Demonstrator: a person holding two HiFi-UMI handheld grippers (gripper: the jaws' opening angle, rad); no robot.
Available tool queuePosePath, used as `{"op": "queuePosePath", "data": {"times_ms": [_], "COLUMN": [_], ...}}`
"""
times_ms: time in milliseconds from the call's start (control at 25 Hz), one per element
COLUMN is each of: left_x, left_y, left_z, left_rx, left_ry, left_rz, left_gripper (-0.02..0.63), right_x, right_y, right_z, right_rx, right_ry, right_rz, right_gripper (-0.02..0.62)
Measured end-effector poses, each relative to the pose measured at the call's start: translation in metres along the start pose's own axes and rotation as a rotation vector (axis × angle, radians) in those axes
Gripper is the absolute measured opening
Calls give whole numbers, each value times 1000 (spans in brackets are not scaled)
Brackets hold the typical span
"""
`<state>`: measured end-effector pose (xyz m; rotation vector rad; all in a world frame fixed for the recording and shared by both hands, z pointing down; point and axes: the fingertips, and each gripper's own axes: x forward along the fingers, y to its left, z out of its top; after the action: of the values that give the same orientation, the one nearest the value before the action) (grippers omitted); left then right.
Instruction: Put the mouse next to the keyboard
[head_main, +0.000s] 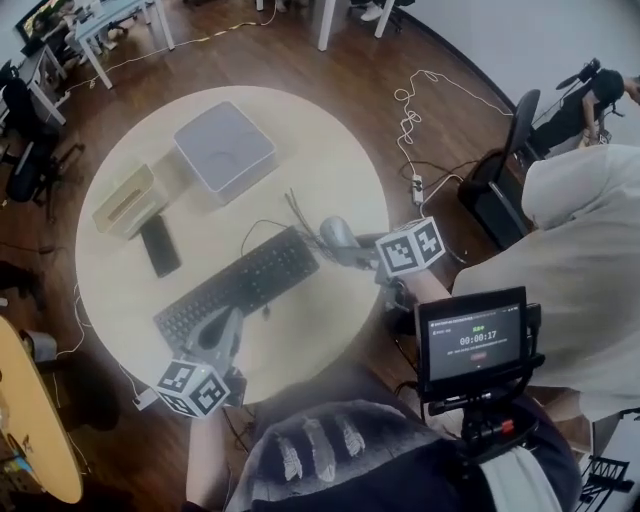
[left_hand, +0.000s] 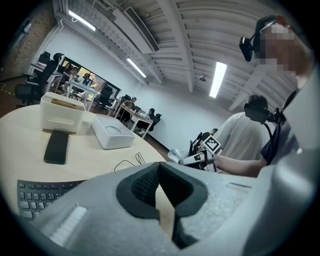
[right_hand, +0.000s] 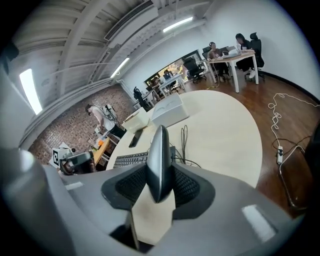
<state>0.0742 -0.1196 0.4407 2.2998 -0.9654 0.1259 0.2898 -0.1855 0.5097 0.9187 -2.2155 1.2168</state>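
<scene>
Right gripper pinching mouse edge-on, holding it just off keyboard right end | left gripper pressed together, empty, sitting at keyboard's near-left corner | round pale counter, wood floor, open office | right gripper tilting down, left pointing nearly level

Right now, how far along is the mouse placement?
Done: the mouse is picked up, clamped in the right gripper. In hand: it is held at the right end of the keyboard. Left: set it on the table and release. The left gripper is shut, empty.
</scene>
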Motion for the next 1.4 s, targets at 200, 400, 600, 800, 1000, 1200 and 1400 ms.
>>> {"op": "queuePosePath", "data": {"times_ms": [200,400,600,800,1000,1200,1400], "left_x": [9,20,43,66,60,60,59], "left_y": [-6,-9,-18,-30,-33,-31,-27], "left_z": [-2,1,-1,-3,-2,-3,-10], "left_rx": [-4,-1,11,42,40,45,77], "left_ry": [6,-5,23,62,65,72,95], "left_rz": [46,81,86,83,83,94,99], "left_gripper": [-2,-2,-2,-2,-1,-2,0], "right_x": [12,33,41,50,55,54,40], "right_y": [-57,-100,-114,-131,-137,-148,-127], "right_z": [-1,-7,-12,-22,-27,-23,1], "right_rx": [95,125,156,167,135,-103,-295], "right_ry": [59,129,152,191,165,143,33], "right_rz": [-7,-42,-26,-43,-102,-262,-366], "right_gripper": [150,149,147,146,149,305,305]}}
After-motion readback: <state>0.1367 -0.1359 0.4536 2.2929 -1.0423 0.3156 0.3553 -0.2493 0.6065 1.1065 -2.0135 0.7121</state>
